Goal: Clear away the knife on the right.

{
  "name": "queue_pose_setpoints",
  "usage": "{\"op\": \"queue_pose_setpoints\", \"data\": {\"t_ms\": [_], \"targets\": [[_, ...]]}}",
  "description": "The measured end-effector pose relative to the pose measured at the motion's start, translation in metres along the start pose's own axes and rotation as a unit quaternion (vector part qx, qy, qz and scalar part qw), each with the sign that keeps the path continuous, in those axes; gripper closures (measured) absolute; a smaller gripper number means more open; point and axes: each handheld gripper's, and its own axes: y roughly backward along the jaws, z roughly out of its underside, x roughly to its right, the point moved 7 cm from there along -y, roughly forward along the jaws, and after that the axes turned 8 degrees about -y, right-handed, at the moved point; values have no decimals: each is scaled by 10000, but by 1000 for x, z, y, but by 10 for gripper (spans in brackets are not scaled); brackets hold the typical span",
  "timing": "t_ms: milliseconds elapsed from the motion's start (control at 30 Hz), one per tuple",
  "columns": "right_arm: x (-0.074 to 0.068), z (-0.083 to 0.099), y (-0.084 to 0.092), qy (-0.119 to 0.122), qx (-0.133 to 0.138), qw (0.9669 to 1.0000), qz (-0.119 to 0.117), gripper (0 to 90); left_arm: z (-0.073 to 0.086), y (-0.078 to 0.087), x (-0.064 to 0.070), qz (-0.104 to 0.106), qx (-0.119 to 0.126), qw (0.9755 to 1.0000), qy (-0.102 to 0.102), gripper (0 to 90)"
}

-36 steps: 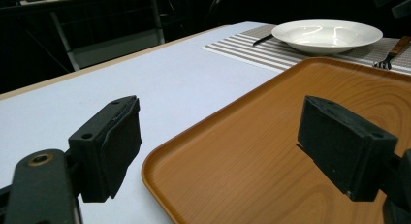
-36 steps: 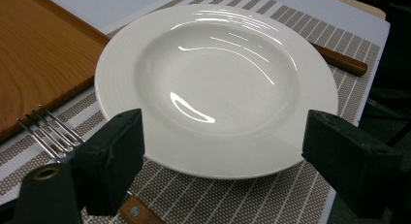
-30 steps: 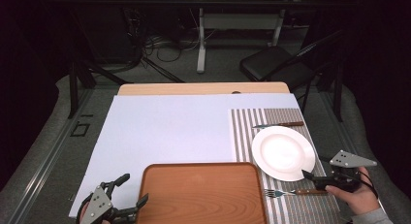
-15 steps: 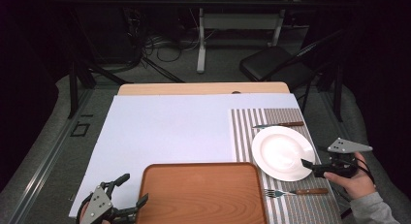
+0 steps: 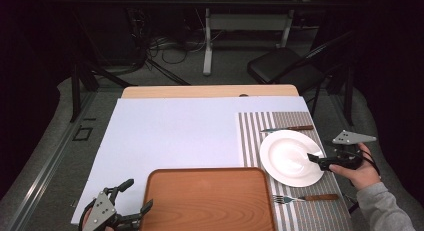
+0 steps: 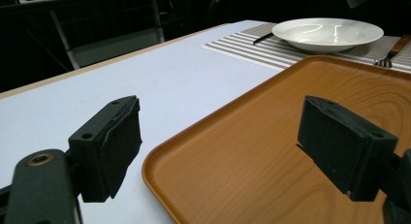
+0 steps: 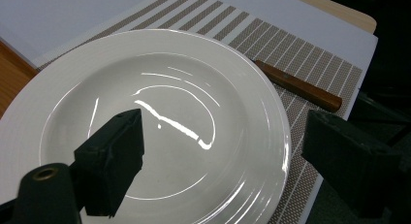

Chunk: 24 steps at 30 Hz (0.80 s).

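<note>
**Open right gripper straddles the rim of the white plate**

The plate is round, so it has no long axis and points nowhere; it lies flat, face up, on the striped placemat. It is glossy white ceramic with a broad, gently sloped rim and a shallow well that throws back curved streaks of light. In the right gripper view, the rim runs between the two black jaws: one jaw hangs over the well, the other stands outside the edge, above the mat. The right gripper stands wide open with nothing clamped; whether a pad touches the plate I cannot tell.

Beyond the right gripper, past the plate's far edge, lies a knife with a smooth brown wooden handle, its long axis running across the mat and its blade toward the white sheet. On the near side of that gripper, toward the person, a fork with a matching wooden handle lies the same way, its tines toward the tray. The mat is a woven weave of grey-brown and white stripes.

The rectangular tray, wood-grained with rounded corners and a raised lip, sits beside the plate on the matte white sheet covering the desk. The left gripper rests at the tray's near left corner, jaws wide apart and empty, one over the tray, one over the sheet.
</note>
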Motion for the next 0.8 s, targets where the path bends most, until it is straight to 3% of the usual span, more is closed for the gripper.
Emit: {"op": "queue_pose_setpoints", "data": {"t_ms": [433,733,800], "targets": [[11,-15,-14,-71,-31,10000,8,145,0,0,0,1,-7,10000,-13,156],[19,-25,-24,34,-4,10000,55,146,1,-1,0,3,-19,10000,2,156],[23,-27,-29,-65,-31,9999,100,146,1,-1,0,7,-20,10000,-5,156]]}}
